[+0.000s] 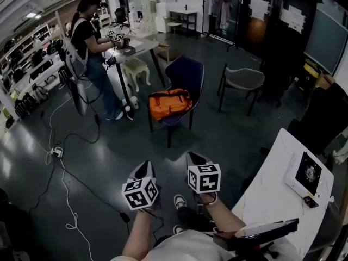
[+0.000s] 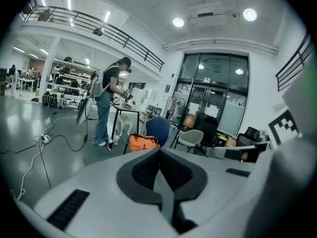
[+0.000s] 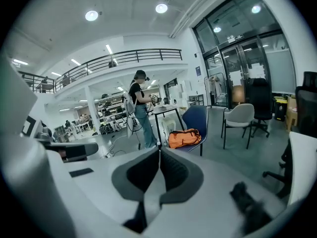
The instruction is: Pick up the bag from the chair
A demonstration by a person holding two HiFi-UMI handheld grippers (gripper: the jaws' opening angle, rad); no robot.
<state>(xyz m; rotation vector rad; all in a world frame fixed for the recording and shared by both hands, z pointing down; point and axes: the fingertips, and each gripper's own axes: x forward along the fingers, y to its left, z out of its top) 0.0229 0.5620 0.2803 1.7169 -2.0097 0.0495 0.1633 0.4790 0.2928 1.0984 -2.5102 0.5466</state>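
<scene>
An orange bag [image 1: 169, 103] lies on the seat of a dark blue chair [image 1: 185, 76] across the floor from me. The bag [image 2: 143, 142] shows small and far off in the left gripper view, and the bag [image 3: 184, 138] again in the right gripper view. My left gripper [image 1: 144, 174] and right gripper [image 1: 197, 162] are held close to my body, well short of the chair. Both point toward it. Each has its jaws pressed together with nothing between them.
A person [image 1: 92, 42] stands at a small table [image 1: 138, 47] left of the chair. A grey chair [image 1: 242, 80] stands to the right. Cables [image 1: 60, 162] trail over the floor at left. A white table [image 1: 283, 184] with a device is near my right side.
</scene>
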